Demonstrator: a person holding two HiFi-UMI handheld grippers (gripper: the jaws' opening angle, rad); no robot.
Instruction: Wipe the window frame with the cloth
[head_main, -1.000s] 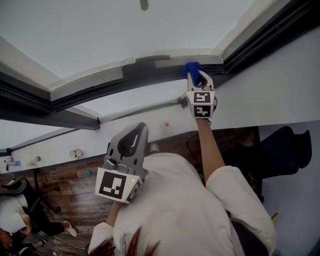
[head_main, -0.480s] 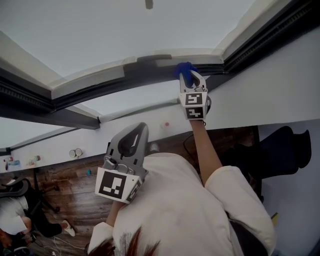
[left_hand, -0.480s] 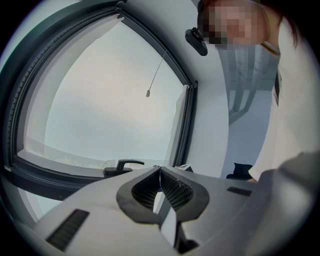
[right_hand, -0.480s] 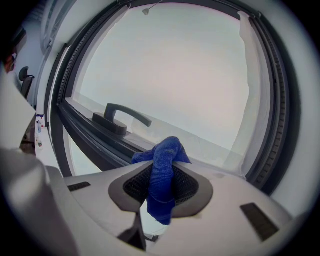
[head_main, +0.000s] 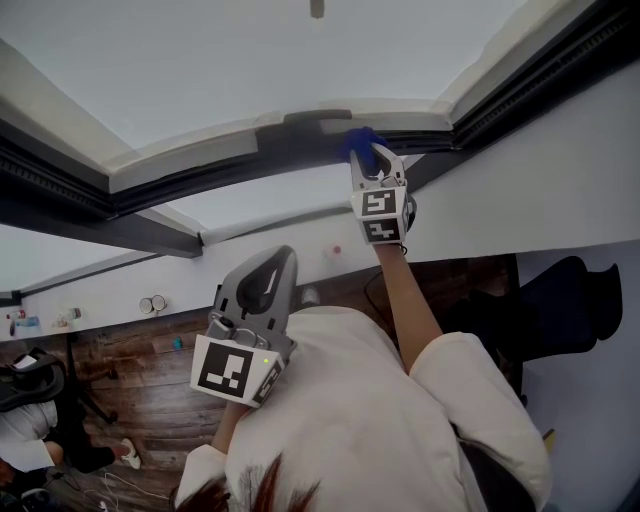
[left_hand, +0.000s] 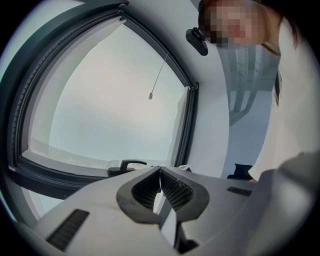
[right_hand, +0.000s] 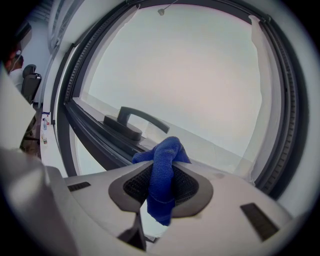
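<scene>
Right gripper (head_main: 371, 160) leftward (one cloth (right_hand: 162, 179))

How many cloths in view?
1. Blue cloth held by the right gripper, at the dark frame beside the handle. Others may be out of view.

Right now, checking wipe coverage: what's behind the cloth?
The cloth, clamped in the right gripper, hides a patch of the dark frame. The handle shows just past it, to its left. Whether cloth touches frame can't be seen.
</scene>
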